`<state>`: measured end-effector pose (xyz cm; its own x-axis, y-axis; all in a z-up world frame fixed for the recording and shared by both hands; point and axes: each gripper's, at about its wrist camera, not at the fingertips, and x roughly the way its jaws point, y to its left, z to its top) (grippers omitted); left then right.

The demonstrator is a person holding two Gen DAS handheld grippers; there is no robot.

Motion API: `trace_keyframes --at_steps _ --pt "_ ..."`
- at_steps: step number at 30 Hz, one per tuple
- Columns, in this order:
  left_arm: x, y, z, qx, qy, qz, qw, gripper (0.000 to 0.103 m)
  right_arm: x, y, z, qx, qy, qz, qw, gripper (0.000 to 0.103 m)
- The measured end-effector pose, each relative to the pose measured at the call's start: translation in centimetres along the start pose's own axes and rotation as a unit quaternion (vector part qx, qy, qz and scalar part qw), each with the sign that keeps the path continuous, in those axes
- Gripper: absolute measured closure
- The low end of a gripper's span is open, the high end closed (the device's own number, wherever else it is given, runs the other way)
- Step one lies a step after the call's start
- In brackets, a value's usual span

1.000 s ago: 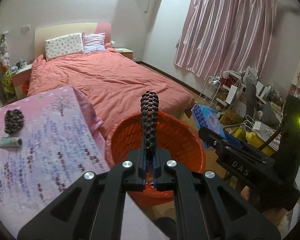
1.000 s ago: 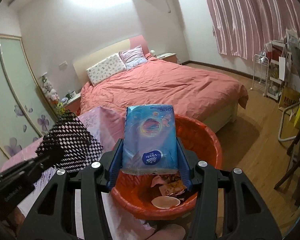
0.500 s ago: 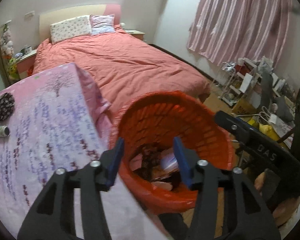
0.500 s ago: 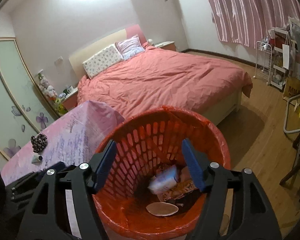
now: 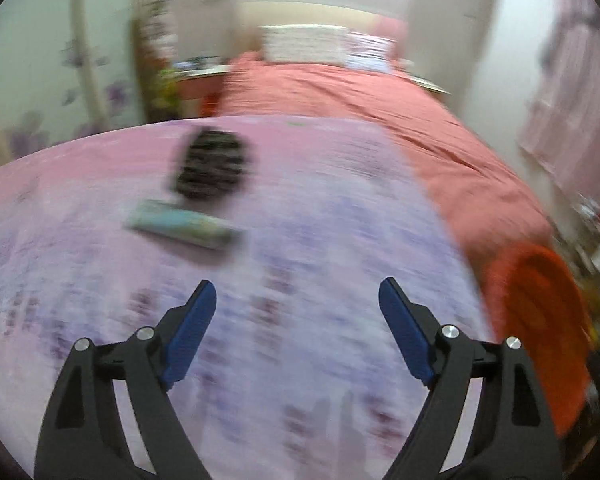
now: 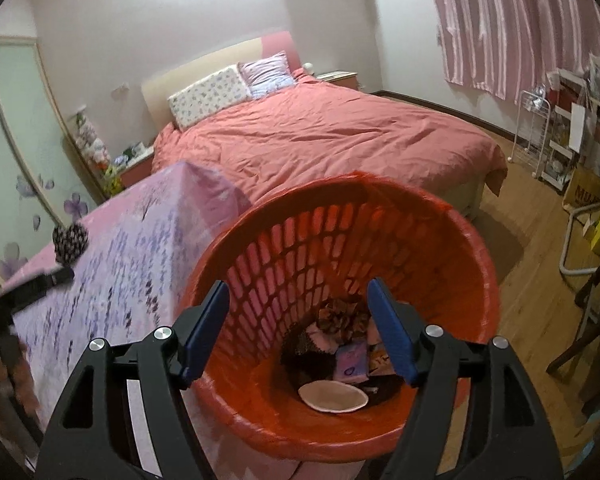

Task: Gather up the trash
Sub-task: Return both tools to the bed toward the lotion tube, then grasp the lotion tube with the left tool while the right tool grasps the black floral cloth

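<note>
My left gripper (image 5: 296, 292) hangs over the pink patterned tablecloth (image 5: 320, 240), its jaws opening wide with nothing between them. Ahead of it, blurred, lie a teal tube-like wrapper (image 5: 182, 225) and a black-and-white checkered item (image 5: 212, 164). The orange basket (image 5: 540, 320) sits at the right of that view. My right gripper (image 6: 298, 294) is open and empty above the orange basket (image 6: 480, 264), which holds several pieces of trash (image 6: 344, 344) and a pale disc (image 6: 334, 397). The checkered item (image 6: 70, 238) also shows at the left of the right wrist view.
A bed with a coral cover (image 6: 332, 136) stands behind the table and basket. Pink curtains (image 6: 512, 20), a white wire rack (image 6: 534, 128) and cluttered shelves line the right wall. Wooden floor (image 6: 528, 248) lies right of the basket. A sliding wardrobe door (image 6: 12, 128) is at left.
Both grippers let go of their loads into the basket: the left dropped a checkered item, the right a blue tissue pack. The left gripper then swung left over the table; the right sank slightly.
</note>
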<state>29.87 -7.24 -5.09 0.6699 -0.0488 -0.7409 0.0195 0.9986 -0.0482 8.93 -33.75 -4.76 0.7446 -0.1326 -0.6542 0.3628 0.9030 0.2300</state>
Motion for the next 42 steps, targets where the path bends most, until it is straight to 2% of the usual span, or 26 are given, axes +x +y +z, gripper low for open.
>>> trace_keyframes --at_steps 3,7,11,14,18,22,25,27,30,33,38,42 --pt "1.8 3.6 2.0 -0.044 0.005 0.047 0.9979 0.021 0.2 1.7 -0.3 -0.019 0.006 0.009 1.000 0.032" --pt "4.0 5.5 3.8 -0.075 0.025 0.058 0.9952 0.021 0.5 3.8 -0.4 -0.035 0.013 0.020 0.999 0.032" --pt "6.4 6.3 4.9 -0.082 0.046 0.075 0.9928 0.021 0.9 5.7 -0.3 -0.040 0.019 0.031 0.999 0.032" --pt "6.7 7.3 4.5 -0.086 0.045 0.054 0.9938 0.027 1.0 7.0 -0.3 -0.048 0.022 0.038 0.998 0.032" --pt "5.6 9.0 3.6 -0.048 0.042 0.036 0.9973 0.042 1.4 9.1 -0.8 -0.061 0.029 0.050 0.996 0.032" --pt "4.2 12.2 2.3 -0.028 0.038 0.028 0.9985 0.047 1.9 11.1 -1.4 -0.074 0.041 0.062 0.995 0.032" --pt "4.1 13.1 2.1 -0.025 0.034 0.023 0.9988 0.049 2.4 12.9 -1.6 -0.082 0.054 0.073 0.992 0.032" --pt "4.5 13.6 2.1 -0.032 0.040 0.014 0.9986 0.063 2.4 14.0 -1.7 -0.092 0.055 0.076 0.991 0.032" --pt "5.3 13.8 2.2 -0.025 0.040 0.023 0.9986 0.076 2.4 15.2 -1.8 -0.104 0.056 0.078 0.990 0.032" --pt "5.3 14.6 2.2 -0.016 0.041 0.006 0.9990 0.076 2.9 16.2 -1.8 -0.111 0.062 0.081 0.989 0.032" --pt "4.4 18.4 1.0 -0.007 0.030 0.022 0.9993 0.076 4.5 18.3 -1.7 -0.117 0.081 0.096 0.985 0.032" --pt "4.1 19.9 0.7 -0.019 0.028 0.016 0.9993 0.076 6.2 21.0 -1.2 -0.114 0.097 0.124 0.981 0.032"
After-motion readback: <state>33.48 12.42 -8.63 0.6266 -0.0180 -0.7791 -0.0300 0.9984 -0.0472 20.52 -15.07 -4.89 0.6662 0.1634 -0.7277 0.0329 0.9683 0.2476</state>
